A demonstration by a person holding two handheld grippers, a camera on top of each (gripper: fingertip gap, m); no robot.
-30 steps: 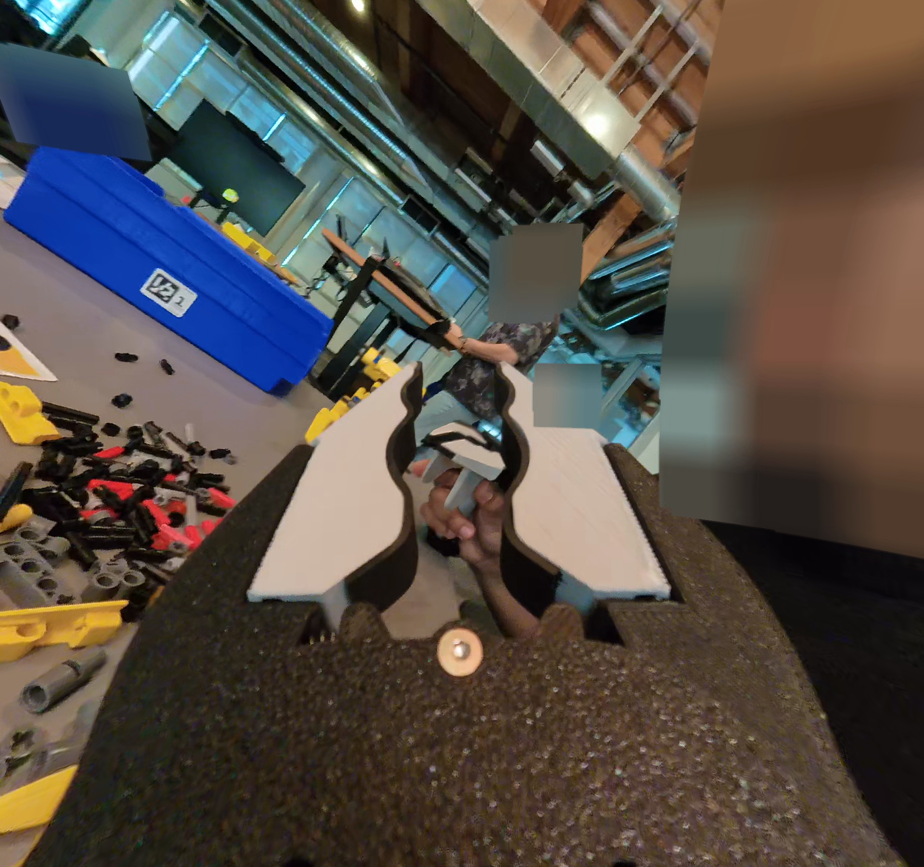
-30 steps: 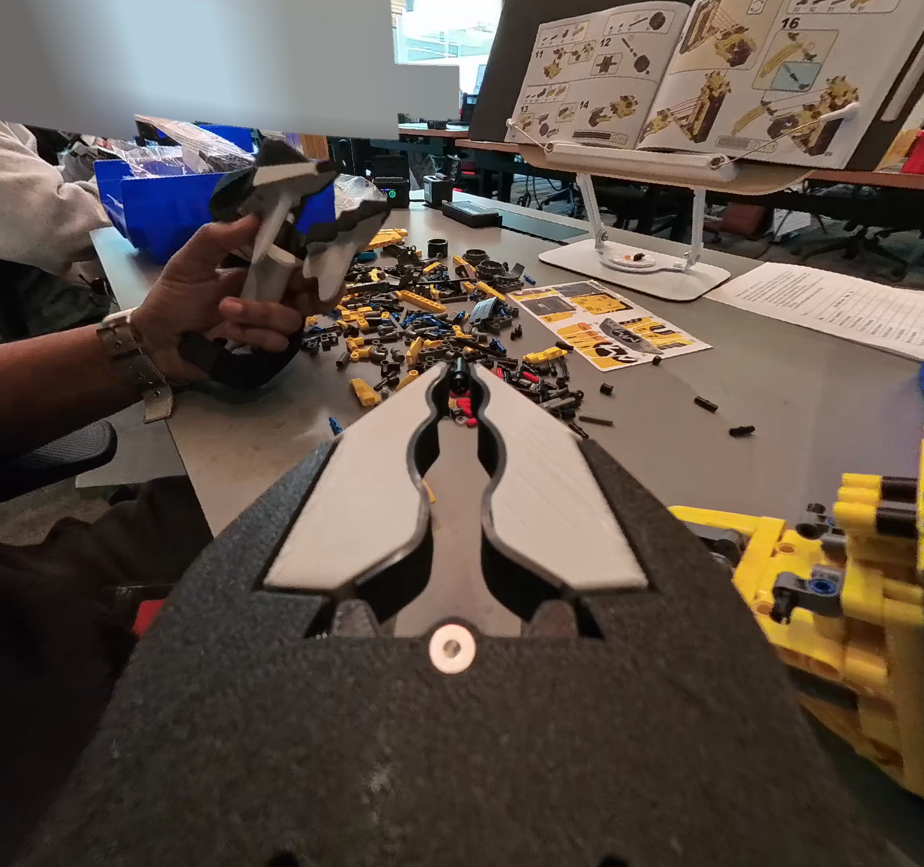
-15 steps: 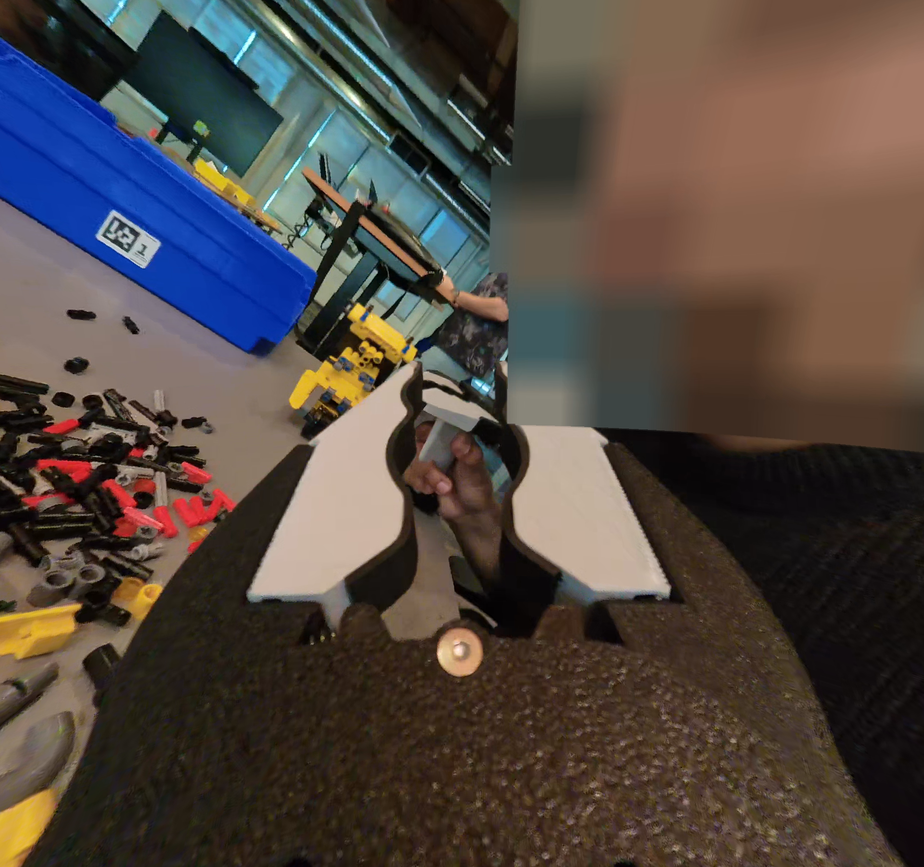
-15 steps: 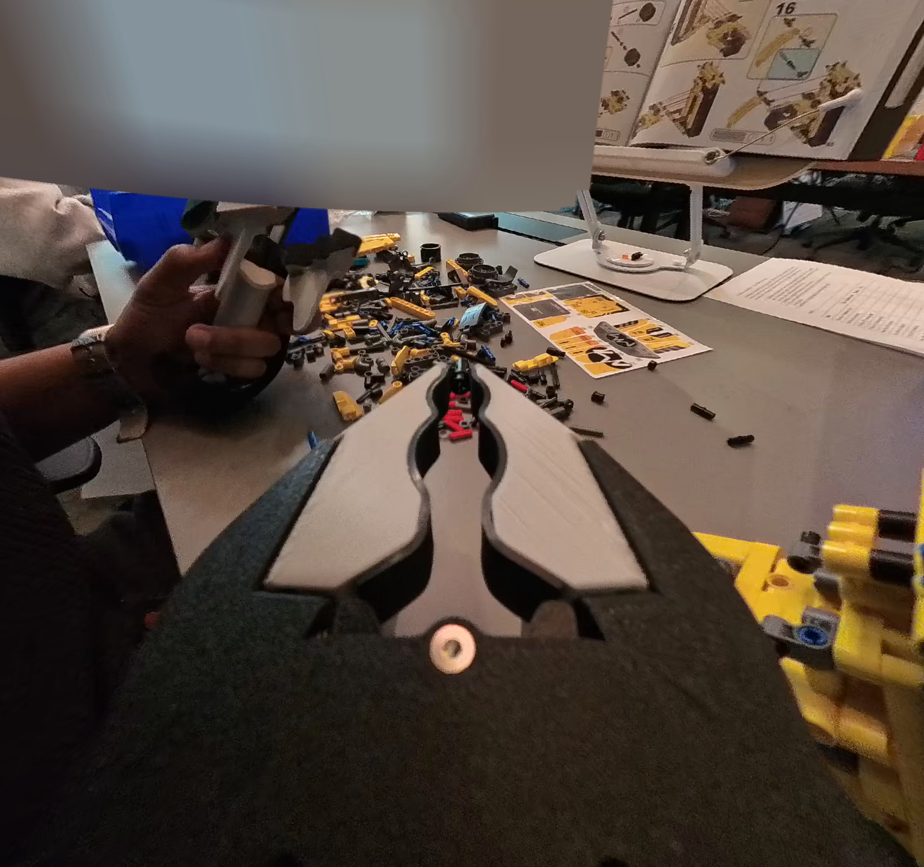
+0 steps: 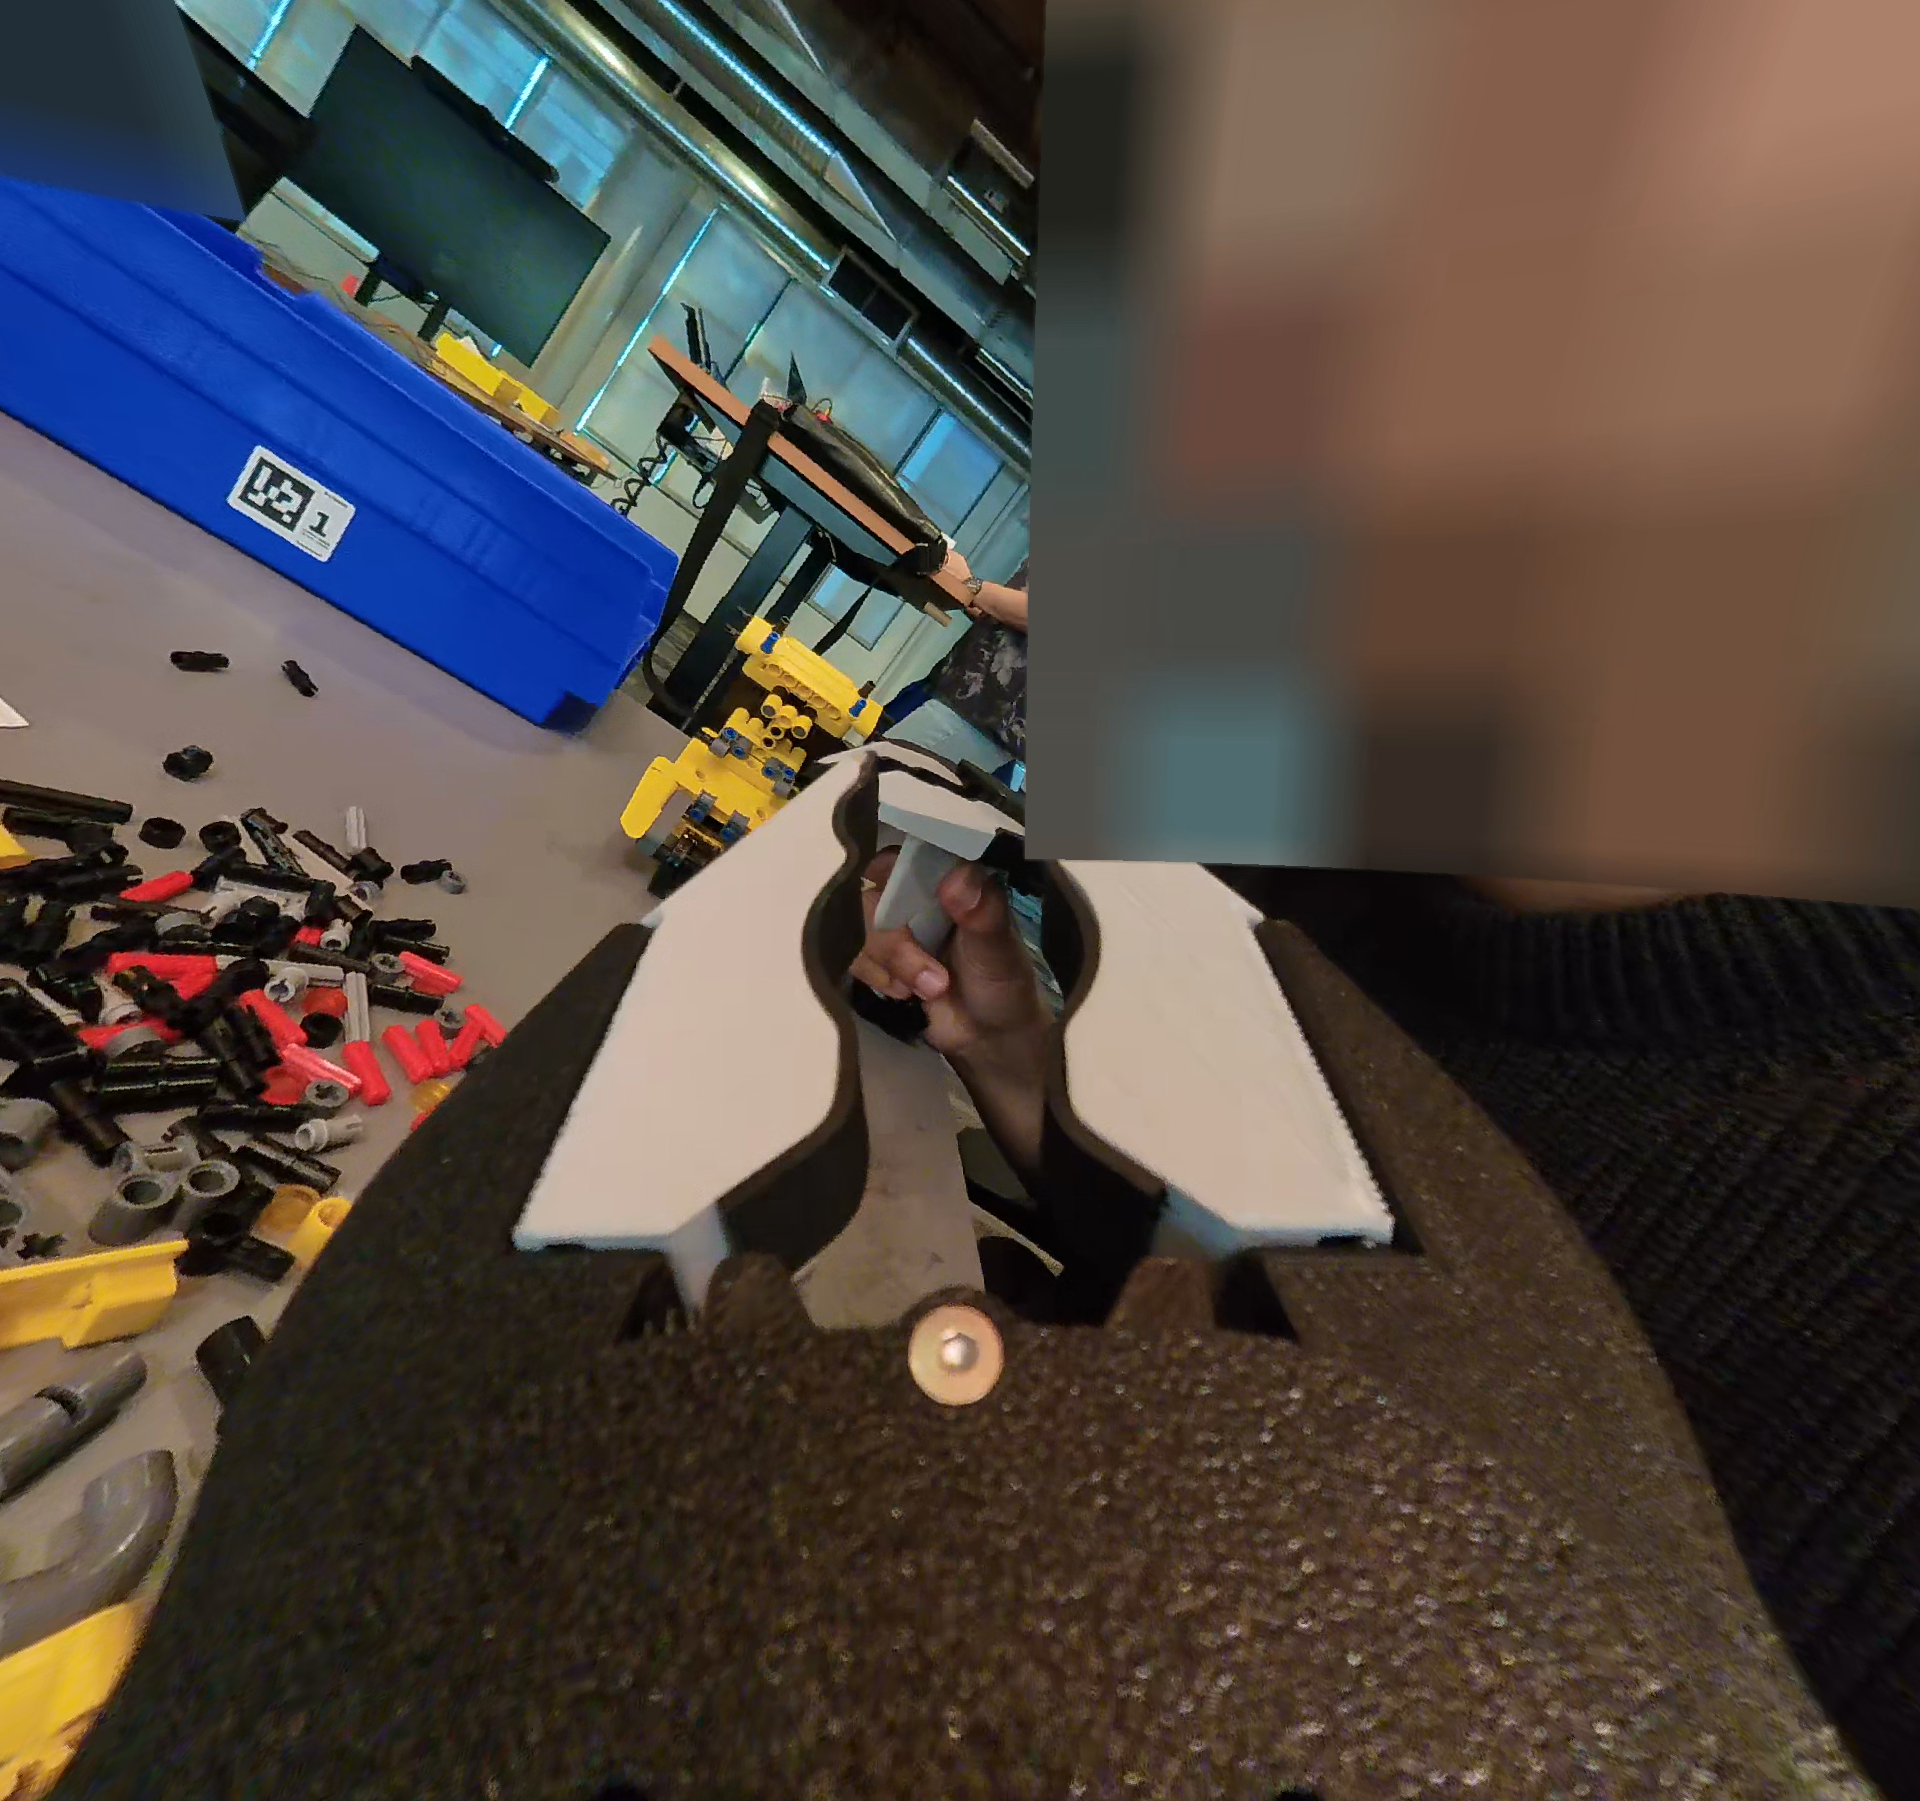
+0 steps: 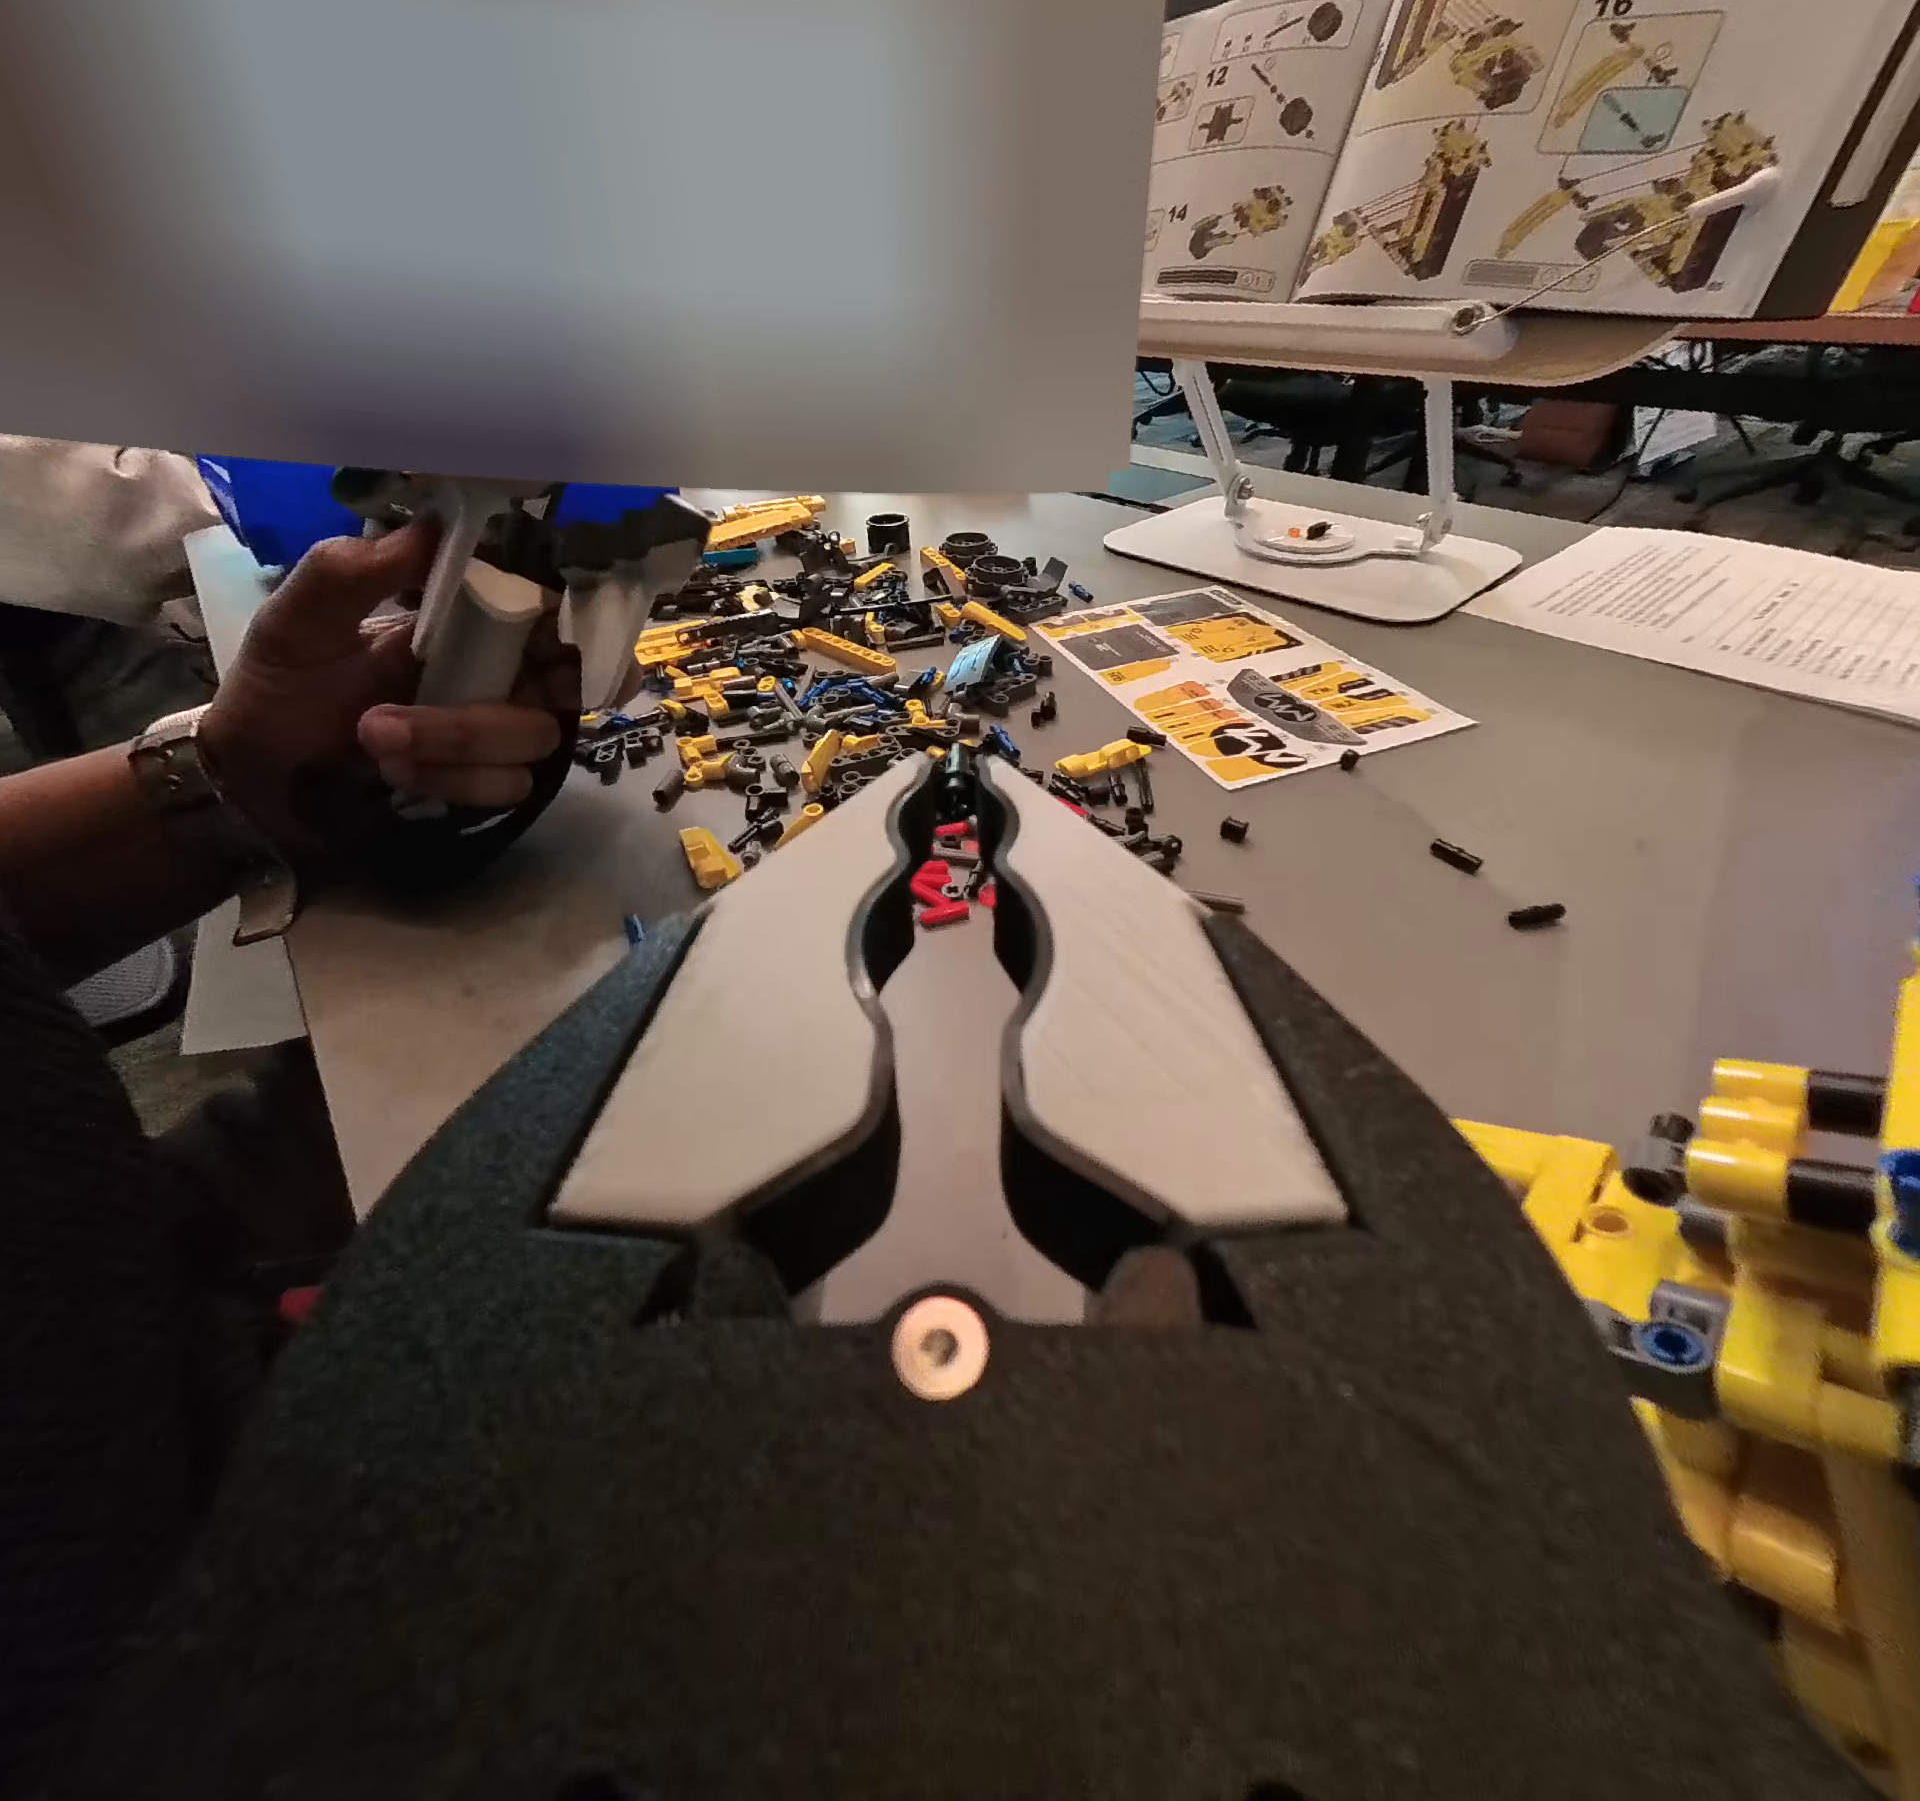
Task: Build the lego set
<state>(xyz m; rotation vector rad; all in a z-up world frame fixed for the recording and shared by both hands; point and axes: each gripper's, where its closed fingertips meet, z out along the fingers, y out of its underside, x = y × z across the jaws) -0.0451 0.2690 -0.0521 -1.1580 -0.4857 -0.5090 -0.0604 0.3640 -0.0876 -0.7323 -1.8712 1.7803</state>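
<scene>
My right gripper [image 6: 956, 775] is shut on a small black pin [image 6: 956, 787] at its fingertips and holds it above the grey table [image 6: 1558, 972], just in front of a pile of loose building pieces [image 6: 810, 691]. A partly built yellow model [image 6: 1766, 1315] stands close at its right. My left gripper [image 5: 945, 816] is open and empty, raised over the table edge and pointing at the right gripper's white handle [image 5: 914, 878] and the hand around it. The left gripper also shows in the right wrist view [image 6: 520, 546], held in a hand with its fingers apart. The yellow model [image 5: 758, 743] shows beyond its fingers.
A blue bin [image 5: 312, 421] stands at the table's far side. An open instruction booklet [image 6: 1507, 141] rests on a white stand; a sticker sheet [image 6: 1247, 681] and a printed paper [image 6: 1745, 608] lie flat. Red, black and grey pieces [image 5: 208, 1003] are scattered at the left. Across from one pair of fingers to the other is roughly 11 cm.
The left gripper has swung and come down nearer the table, bringing the yellow model into its view. The right gripper has kept the black pin and shifted only slightly.
</scene>
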